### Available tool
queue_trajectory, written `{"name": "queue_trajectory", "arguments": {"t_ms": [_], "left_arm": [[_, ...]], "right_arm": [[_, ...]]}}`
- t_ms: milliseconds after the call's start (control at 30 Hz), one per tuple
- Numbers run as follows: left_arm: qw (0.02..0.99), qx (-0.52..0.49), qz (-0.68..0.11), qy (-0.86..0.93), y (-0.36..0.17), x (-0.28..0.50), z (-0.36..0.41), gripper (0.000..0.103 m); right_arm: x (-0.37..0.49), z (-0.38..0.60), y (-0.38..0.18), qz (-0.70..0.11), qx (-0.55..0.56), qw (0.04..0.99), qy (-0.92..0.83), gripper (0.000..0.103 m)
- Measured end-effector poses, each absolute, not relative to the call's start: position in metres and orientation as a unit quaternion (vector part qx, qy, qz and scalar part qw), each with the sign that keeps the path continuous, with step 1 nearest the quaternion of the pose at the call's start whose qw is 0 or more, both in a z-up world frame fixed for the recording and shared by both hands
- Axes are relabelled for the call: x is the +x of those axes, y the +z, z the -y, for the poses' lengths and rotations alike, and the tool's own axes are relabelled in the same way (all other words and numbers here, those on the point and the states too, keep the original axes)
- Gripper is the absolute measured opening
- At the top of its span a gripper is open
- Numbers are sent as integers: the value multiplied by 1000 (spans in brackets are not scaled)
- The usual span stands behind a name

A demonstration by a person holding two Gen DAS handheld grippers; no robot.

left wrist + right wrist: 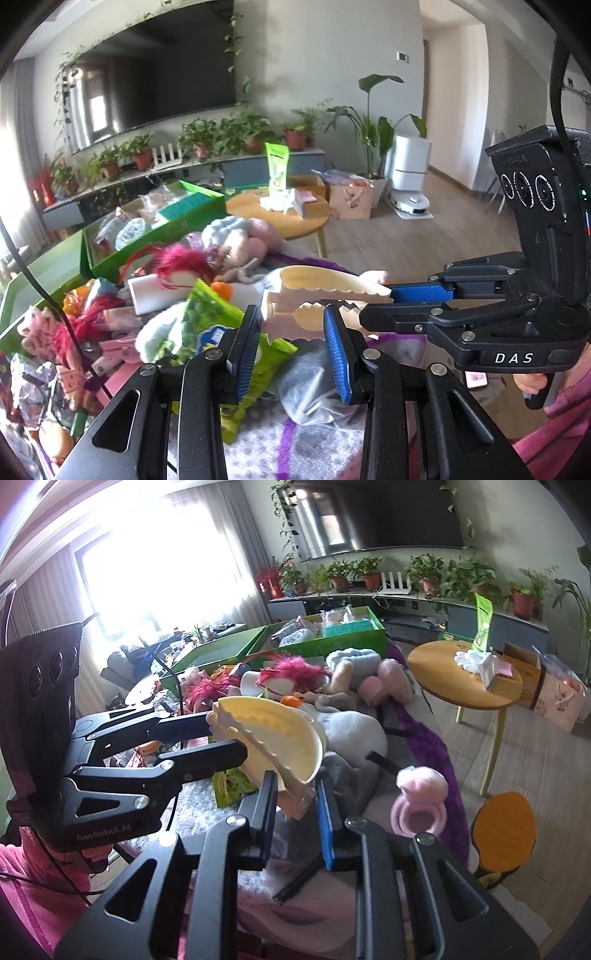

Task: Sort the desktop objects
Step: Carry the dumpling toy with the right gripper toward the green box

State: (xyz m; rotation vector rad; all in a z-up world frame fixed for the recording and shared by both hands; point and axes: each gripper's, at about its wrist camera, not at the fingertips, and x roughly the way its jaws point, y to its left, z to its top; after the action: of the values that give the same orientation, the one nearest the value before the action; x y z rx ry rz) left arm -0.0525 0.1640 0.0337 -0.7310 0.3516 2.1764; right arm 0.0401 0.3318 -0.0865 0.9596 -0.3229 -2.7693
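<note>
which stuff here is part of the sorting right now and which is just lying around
In the job:
- cream dumpling mold, gripped by both tongs: left, right
- green boxes

Lying about:
- round wooden table
- pink ring toy
- potted plants
- TV

right gripper (384,301) — "DAS" | left gripper (229,734) — "GenRobot.AI"

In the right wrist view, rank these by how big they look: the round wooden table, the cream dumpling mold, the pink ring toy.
1. round wooden table
2. cream dumpling mold, close in apparent size to the table; it sits much nearer the camera, so this order is unsure
3. pink ring toy, clearly smallest
</note>
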Motion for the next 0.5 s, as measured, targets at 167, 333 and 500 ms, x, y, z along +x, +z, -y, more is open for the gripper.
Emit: {"name": "queue_trajectory", "arguments": {"t_ms": [167,333,500], "left_arm": [[387,-283,-130,868,39,-59,-153,35],[373,-284,-117,875,43,-68,-143,35],[354,-286,-103,885,47,-78,-133,35]], "right_arm": [[28,-325,-80,102,323,108,-935,21],[16,-317,-76,92,324,117,-934,21],[5,-307,-70,79,322,128,-935,21]]}}
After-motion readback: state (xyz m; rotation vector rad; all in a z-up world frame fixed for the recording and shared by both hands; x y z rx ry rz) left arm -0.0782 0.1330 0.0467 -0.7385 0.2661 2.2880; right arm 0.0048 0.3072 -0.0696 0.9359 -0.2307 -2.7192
